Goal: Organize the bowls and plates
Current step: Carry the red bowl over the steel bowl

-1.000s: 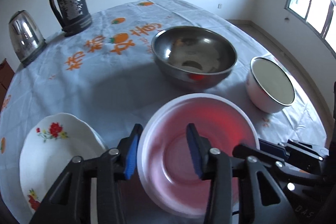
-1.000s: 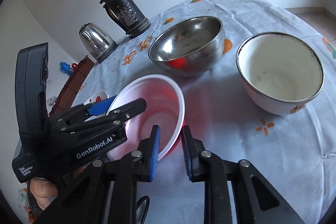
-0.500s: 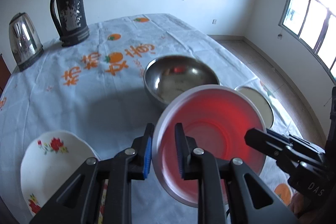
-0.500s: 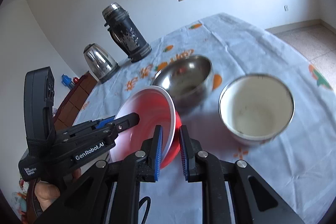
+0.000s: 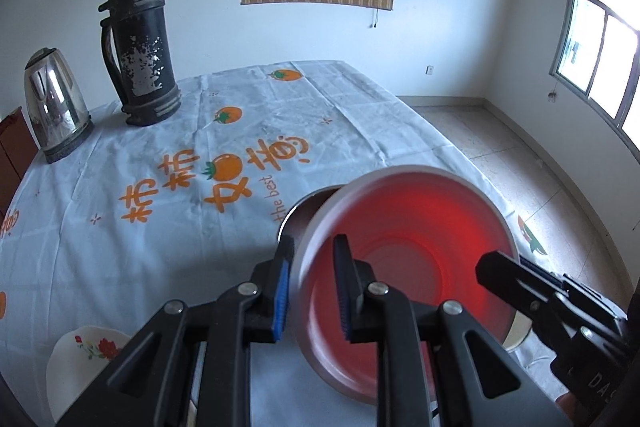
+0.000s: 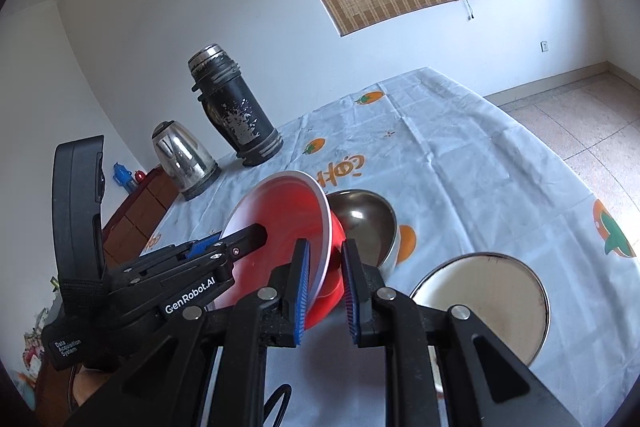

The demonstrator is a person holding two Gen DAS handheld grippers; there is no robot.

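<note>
- While both rigs are up off the table, my left gripper (image 5: 312,287) is pinched on the red bowl (image 5: 416,251) at its rim around 9 o'clock, one pad inside the wall, one outside.
- My right gripper (image 6: 325,291) straddles the opposite rim of the same bowl (image 6: 280,223); jaws narrow, though I can't tell if both pads bite.
- Red bowl is airborne, tipped steeply on edge, over the steel bowl (image 6: 366,223).
- Handling guess: thin plastic, light, rim flexes a bit, slick; grab the rim lip, not the wall, and level it before release.
- Steel bowl: stiff, heavier, slippery. Enamel bowl (image 6: 484,303) at 4 o'clock from it: rigid, chips easily.
- Floral plate (image 5: 86,355) at 7 o'clock in the left view: ceramic, fragile, take by its edge.
- Count: three bowls, one plate.
- Extras at 10–11 o'clock: one thermos (image 5: 138,47), one kettle (image 5: 54,107), both on the tablecloth (image 5: 120,227).
</note>
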